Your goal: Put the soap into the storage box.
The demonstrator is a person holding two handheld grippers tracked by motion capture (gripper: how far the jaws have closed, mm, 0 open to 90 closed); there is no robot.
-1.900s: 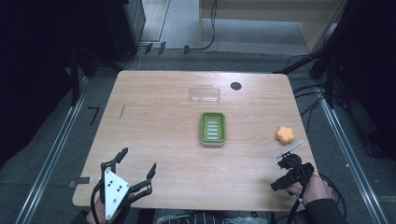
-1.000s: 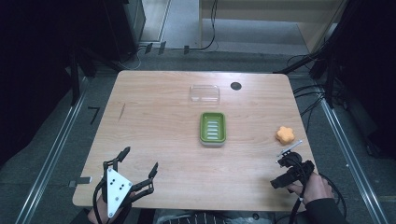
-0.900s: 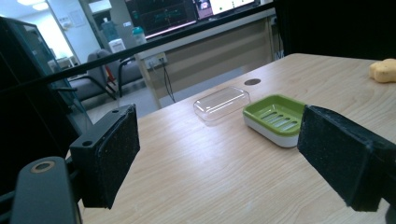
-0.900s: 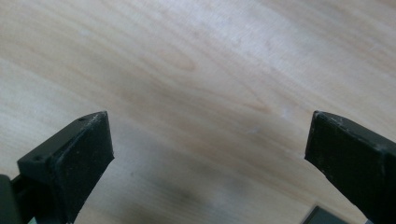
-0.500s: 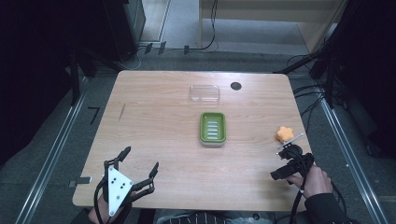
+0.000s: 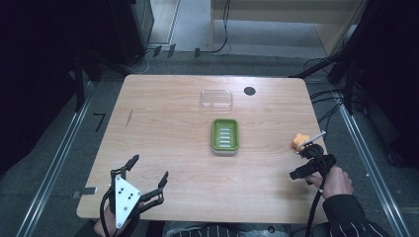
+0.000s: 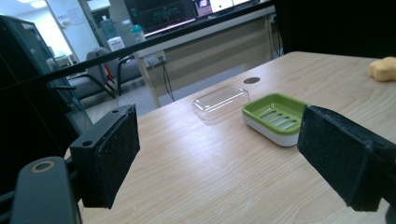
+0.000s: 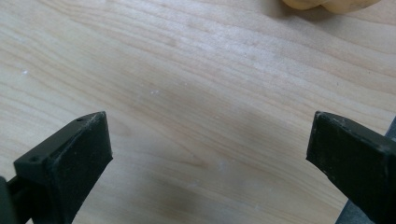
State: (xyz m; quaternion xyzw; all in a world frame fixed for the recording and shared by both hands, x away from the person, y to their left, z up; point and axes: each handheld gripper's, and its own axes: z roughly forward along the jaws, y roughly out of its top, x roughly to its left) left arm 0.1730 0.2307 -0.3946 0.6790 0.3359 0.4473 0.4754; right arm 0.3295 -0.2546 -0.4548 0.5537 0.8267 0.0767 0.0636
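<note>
Since the earlier frames, the right gripper (image 6: pixel 305 157) has been carried forward along the right edge of the table (image 6: pixel 168 128) until it lies just beside the orange sponge (image 6: pixel 298 141); the left gripper (image 6: pixel 148 173) has stayed near the front left corner. From the right gripper view, the two black jaws are seen spread wide over bare wood with nothing between them, and the lower edge of the orange sponge (image 8: pixel 327 3) is caught at the top of that picture, close ahead of the jaws but untouched. In the high view the jaws themselves are too small to be judged, while the hand (image 6: pixel 336 181) behind them and the trailing cable are made out plainly. The left gripper's jaws are likewise parted and empty, as its own view shows; between them the green soap dish (image 7: pixel 274 117) and the clear lid (image 7: pixel 220 100) are framed, with the sponge at the far right edge of that picture. The green soap dish (image 6: pixel 225 135) is set near the table's middle, the clear lid (image 6: pixel 216 98) behind it and apart from it, and a dark round hole (image 6: pixel 249 91) just right of the lid. Light wood grain covers the table. Dark surroundings, floor rails and loose cables are seen from above; chairs and monitors are seen beyond the table in the left gripper view. Nothing stands between the right gripper and the sponge.
</note>
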